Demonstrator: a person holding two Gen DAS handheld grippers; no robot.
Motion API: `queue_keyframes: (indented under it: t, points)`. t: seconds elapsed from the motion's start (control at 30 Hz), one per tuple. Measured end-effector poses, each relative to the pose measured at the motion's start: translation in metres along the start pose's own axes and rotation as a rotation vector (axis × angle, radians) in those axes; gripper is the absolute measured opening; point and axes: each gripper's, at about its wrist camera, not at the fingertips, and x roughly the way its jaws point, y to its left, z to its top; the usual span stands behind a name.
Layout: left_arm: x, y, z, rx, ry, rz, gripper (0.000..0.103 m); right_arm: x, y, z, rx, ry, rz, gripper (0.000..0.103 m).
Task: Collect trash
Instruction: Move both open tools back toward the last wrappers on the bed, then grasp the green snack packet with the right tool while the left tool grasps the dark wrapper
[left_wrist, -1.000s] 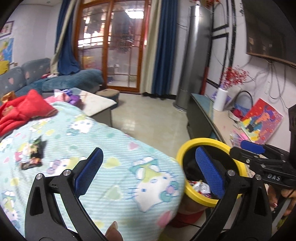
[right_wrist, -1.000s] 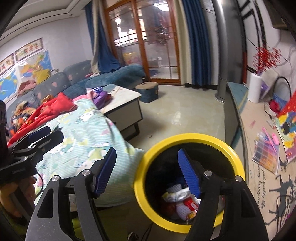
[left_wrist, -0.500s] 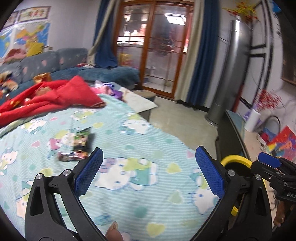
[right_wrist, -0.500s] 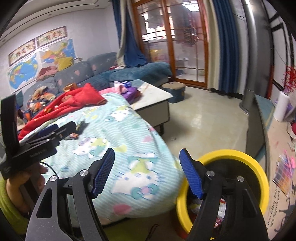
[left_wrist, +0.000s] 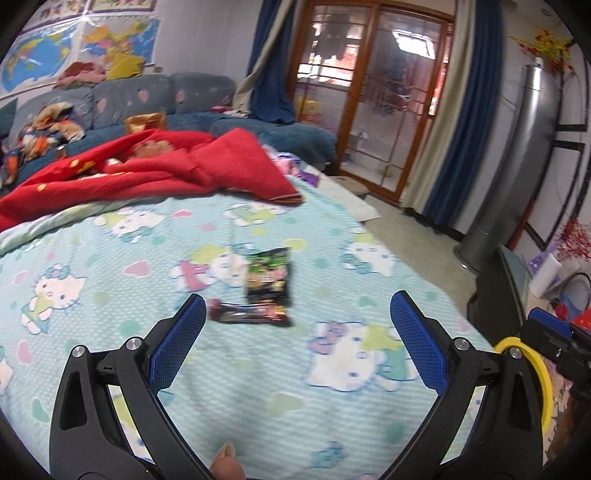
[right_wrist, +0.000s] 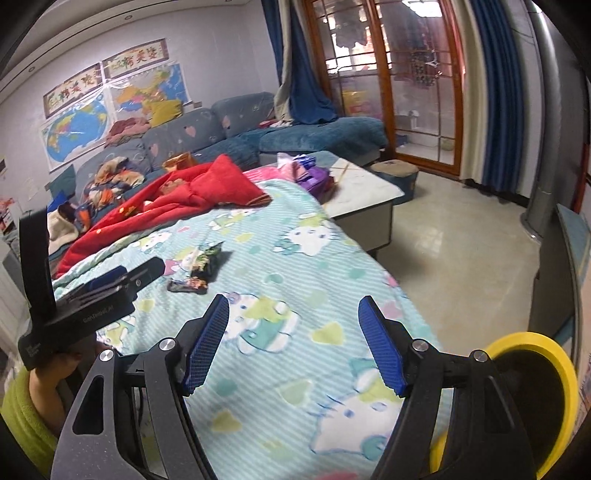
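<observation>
Trash: two wrappers lie on the cartoon-cat bedspread (left_wrist: 110, 280), near its middle. A dark green snack packet (left_wrist: 269, 272) sits flat, and a long dark bar wrapper (left_wrist: 248, 314) lies crosswise just below it; they look to be touching or nearly so, motion blur hides the gap.
Same trash, right view: snack packet (right_wrist: 207, 260) and bar wrapper (right_wrist: 187, 285) appear farther off, ahead and to the left of the right gripper.
Left gripper (left_wrist: 297, 312): jaws spread wide, nothing between them. It hovers over the bedspread, and the bar wrapper's end shows just beside its left blue pad (left_wrist: 177, 343). In the right view the left gripper (right_wrist: 122, 280) shows from the side, pointing toward the wrappers.
Right gripper (right_wrist: 293, 314): jaws spread wide and empty, above the bedspread's near edge (right_wrist: 295, 369), well apart from the wrappers.
Bin: yellow-rimmed bin (right_wrist: 532, 369) stands on the floor beside the bed, at the lower right; only a sliver of its rim (left_wrist: 541, 373) shows in the left view.
Bedding: red blanket (left_wrist: 177, 166) bunched at the far end of the bedspread.
Beyond: blue-grey sofa (right_wrist: 207, 129) with clothes heaped on it.
</observation>
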Motion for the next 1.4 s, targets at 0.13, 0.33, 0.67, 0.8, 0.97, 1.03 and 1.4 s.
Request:
queue_keyframes:
  t: [0.13, 0.33, 0.67, 0.8, 0.97, 1.03, 1.4]
  points:
    - [0.005, 0.028, 0.002, -0.046, 0.018, 0.027, 0.092, 0.028, 0.015, 0.011, 0.003, 0.037, 0.044, 0.07]
    - [0.017, 0.061, 0.0, -0.101, 0.051, 0.04, 0.079, 0.068, 0.04, 0.023, -0.007, 0.086, 0.091, 0.067]
    - [0.049, 0.085, -0.007, -0.187, 0.145, -0.083, 0.048, 0.142, 0.073, 0.04, -0.023, 0.206, 0.182, 0.049]
    - [0.064, 0.09, -0.009, -0.222, 0.183, -0.132, 0.04, 0.168, 0.078, 0.045, -0.014, 0.243, 0.204, 0.045]
    - [0.075, 0.093, -0.013, -0.251, 0.21, -0.164, 0.035, 0.194, 0.081, 0.048, 0.011, 0.287, 0.237, 0.041]
    - [0.078, 0.093, -0.015, -0.259, 0.219, -0.174, 0.035, 0.203, 0.082, 0.047, 0.023, 0.302, 0.244, 0.039]
    - [0.084, 0.091, -0.015, -0.27, 0.228, -0.204, 0.035, 0.239, 0.075, 0.037, 0.139, 0.367, 0.289, 0.018]
